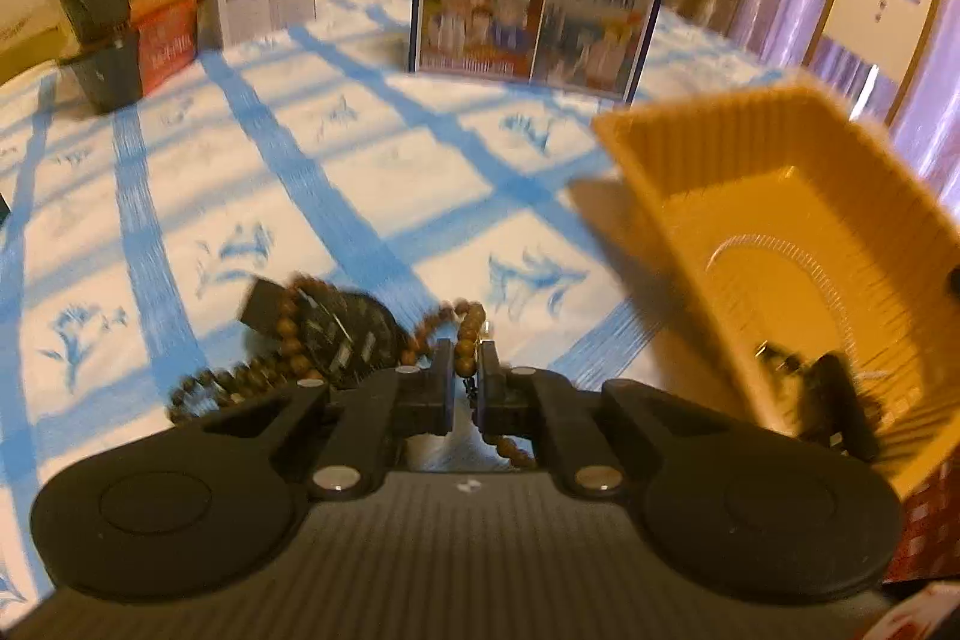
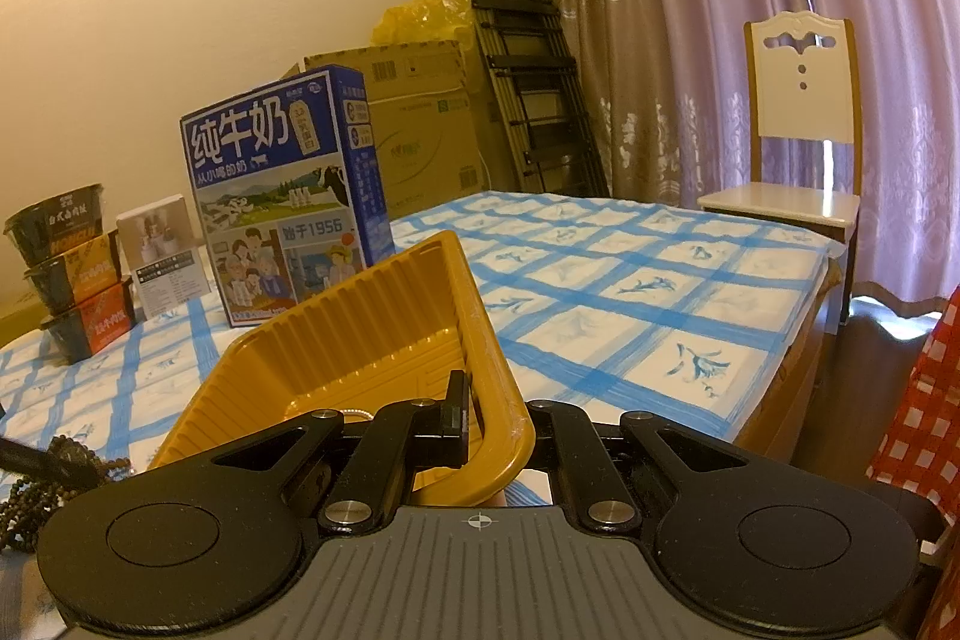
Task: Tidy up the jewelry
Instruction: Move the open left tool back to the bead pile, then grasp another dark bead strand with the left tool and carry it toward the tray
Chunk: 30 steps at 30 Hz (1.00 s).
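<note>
A strand of brown wooden beads (image 1: 471, 322) lies on the blue-checked tablecloth (image 1: 360, 172), looped around a black wristwatch (image 1: 348, 334). My left gripper (image 1: 467, 358) is shut on that strand, and beads show above and below the pads. A yellow ribbed plastic tray (image 1: 720, 148) stands tilted at the right. My right gripper (image 2: 486, 424) is shut on the tray's (image 2: 360, 328) near rim, with one finger (image 2: 456, 418) inside it and the other hidden behind the wall. A thin silvery chain (image 2: 354, 412) lies in the tray. The beads (image 2: 36, 496) also show at the lower left of the right wrist view.
A blue milk carton (image 2: 282, 196), a small white box (image 2: 162, 250) and stacked instant-noodle bowls (image 2: 66, 268) stand along the table's far side. Beyond the table are a white chair (image 2: 804, 130), cardboard boxes (image 2: 414, 124), a folded ladder (image 2: 528, 58) and curtains. Red checked cloth (image 2: 924, 400) hangs at the right.
</note>
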Each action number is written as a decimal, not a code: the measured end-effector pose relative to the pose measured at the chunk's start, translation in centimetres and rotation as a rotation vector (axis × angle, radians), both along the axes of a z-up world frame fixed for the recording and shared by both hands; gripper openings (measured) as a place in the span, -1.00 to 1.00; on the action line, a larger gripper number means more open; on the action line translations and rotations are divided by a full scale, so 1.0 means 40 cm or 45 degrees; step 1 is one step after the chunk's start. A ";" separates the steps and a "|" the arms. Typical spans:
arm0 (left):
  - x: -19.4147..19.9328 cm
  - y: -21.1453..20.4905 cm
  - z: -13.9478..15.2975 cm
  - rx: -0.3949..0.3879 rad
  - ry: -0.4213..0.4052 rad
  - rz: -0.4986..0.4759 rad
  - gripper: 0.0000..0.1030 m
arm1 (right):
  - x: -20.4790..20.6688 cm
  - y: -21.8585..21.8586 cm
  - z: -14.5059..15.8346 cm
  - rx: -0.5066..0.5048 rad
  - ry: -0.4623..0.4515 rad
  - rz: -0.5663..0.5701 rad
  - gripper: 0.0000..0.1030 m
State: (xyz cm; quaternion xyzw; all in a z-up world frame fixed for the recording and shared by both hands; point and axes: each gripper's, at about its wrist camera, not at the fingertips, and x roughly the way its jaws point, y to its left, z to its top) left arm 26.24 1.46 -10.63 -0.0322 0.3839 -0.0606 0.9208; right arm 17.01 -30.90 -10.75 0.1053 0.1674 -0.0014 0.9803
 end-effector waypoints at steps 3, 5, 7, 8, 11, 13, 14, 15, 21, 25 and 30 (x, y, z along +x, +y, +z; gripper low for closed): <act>-0.022 0.025 0.069 -0.025 -0.065 -0.006 -0.89 | -0.001 0.000 -0.001 -0.001 0.000 0.000 -0.86; -0.039 0.045 0.119 -0.035 -0.110 -0.010 -0.89 | -0.001 0.001 -0.001 -0.002 -0.001 0.000 -0.86; -0.053 0.064 0.167 -0.051 -0.147 -0.008 -0.89 | -0.001 0.000 -0.001 0.000 0.001 -0.001 -0.85; -0.060 0.071 0.189 -0.060 -0.164 -0.004 -0.89 | -0.002 0.000 -0.003 0.000 0.001 -0.001 -0.86; -0.082 0.096 0.253 -0.091 -0.214 0.004 -0.89 | -0.003 0.000 -0.003 -0.001 0.000 -0.001 -0.85; -0.093 0.107 0.292 -0.102 -0.236 0.005 -0.89 | -0.003 0.000 -0.003 -0.001 0.001 -0.002 -0.85; -0.096 0.110 0.306 -0.107 -0.245 0.002 -0.89 | -0.002 -0.001 -0.003 0.000 0.001 -0.001 -0.86; -0.100 0.113 0.324 -0.114 -0.257 -0.003 -0.89 | -0.003 0.000 -0.003 -0.001 0.000 0.000 -0.86; -0.109 0.113 0.410 -0.131 -0.323 -0.046 -0.89 | -0.006 -0.002 -0.007 -0.002 -0.001 0.000 -0.85; -0.121 0.098 0.468 -0.132 -0.384 -0.084 -0.89 | -0.007 -0.002 -0.008 0.000 0.000 -0.001 -0.86; -0.144 0.065 0.517 -0.162 -0.415 -0.157 -0.89 | -0.006 -0.001 -0.007 -0.003 -0.001 0.000 -0.85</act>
